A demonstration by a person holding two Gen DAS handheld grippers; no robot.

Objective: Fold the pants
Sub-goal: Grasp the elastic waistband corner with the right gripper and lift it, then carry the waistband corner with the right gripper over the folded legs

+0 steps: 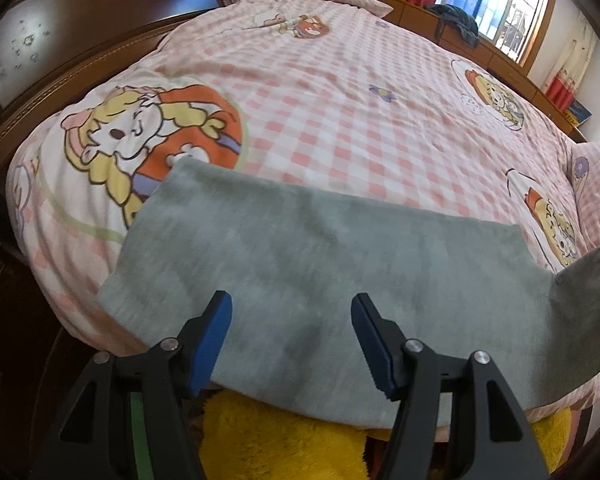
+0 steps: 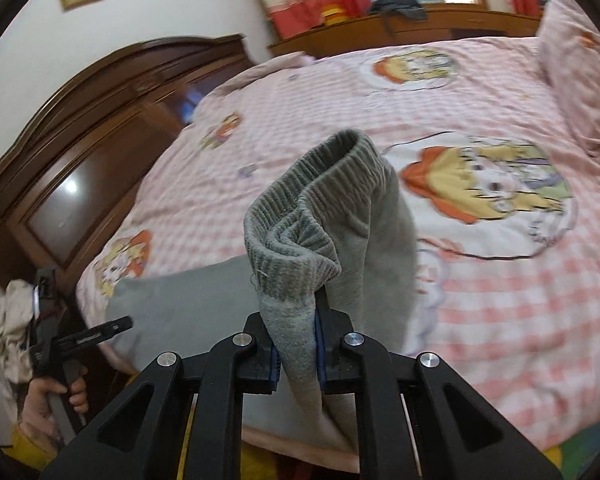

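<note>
- Two grippers in play, one loaded: my right gripper (image 2: 296, 354) is clamped on the ribbed waistband (image 2: 296, 204) of the grey fleece pants (image 1: 320, 272), jaws pressed onto the cloth with the blue pads barely showing.
- Waistband end stands lifted off the checked duvet (image 1: 340, 120) and bunches above the jaws; I judge this is the raised end, ready to carry over the flat part for a fold.
- My left gripper (image 1: 291, 344) hangs over the near edge of the pants with its jaws spread wide and nothing between the pads (image 1: 216, 344); it touches no cloth that I can see.
- Rest of the pants lies flat across the near side of the bed, near edge draping toward the yellow plush (image 1: 276, 444) below.
- Likely reason for the left's position: pin or grab the near hem so the flat layer does not drag.
- Risk: single-corner grip lets the waistband twist.
</note>
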